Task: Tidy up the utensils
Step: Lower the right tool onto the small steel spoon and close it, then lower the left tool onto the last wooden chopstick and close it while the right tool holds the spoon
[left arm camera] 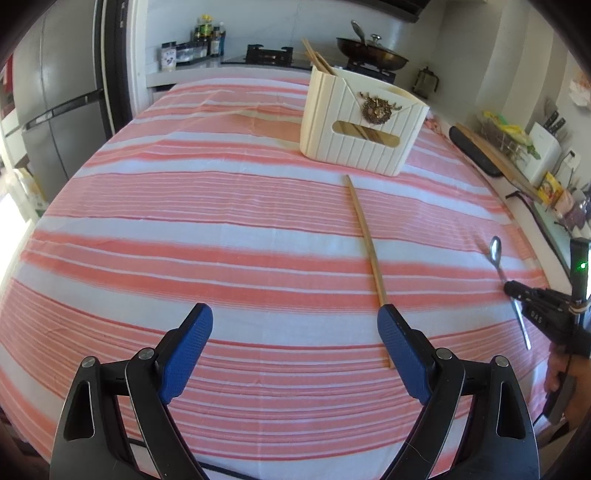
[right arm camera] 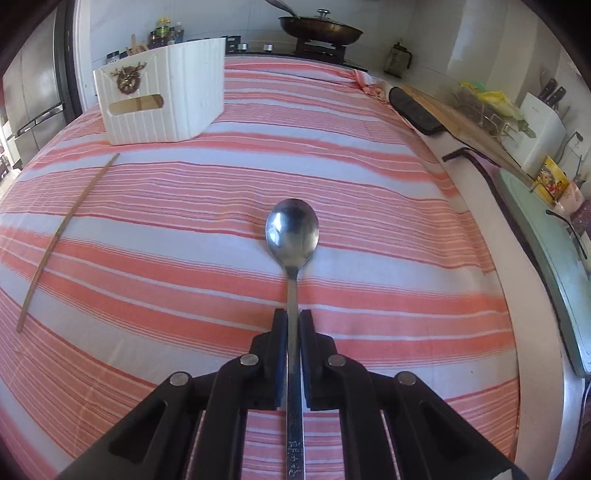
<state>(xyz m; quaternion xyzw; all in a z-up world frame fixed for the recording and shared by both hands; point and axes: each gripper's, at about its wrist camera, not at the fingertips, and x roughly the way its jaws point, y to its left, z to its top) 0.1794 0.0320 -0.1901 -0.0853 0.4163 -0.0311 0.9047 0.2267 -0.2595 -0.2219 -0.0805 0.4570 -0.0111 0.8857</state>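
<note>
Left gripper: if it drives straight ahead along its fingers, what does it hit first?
Probably nothing early. The left gripper is open, with bare striped cloth ahead between its fingers. The chopstick lies off its right finger, the white holder farther right; depth unclear.

On the tabletop (left arm camera: 184, 221) the holder (left arm camera: 364, 122) stands toward the far side, with chopsticks (left arm camera: 317, 61) in its left rear corner. A single chopstick (left arm camera: 365, 236) lies in front of it. Right of that lies the spoon (right arm camera: 292, 236), bowl pointing away, handle between the fingers of the right tool (right arm camera: 293, 321). The left tool (left arm camera: 295, 321) hangs near the chopstick's near end. A pan (right arm camera: 321, 29) sits behind the tabletop.
</note>
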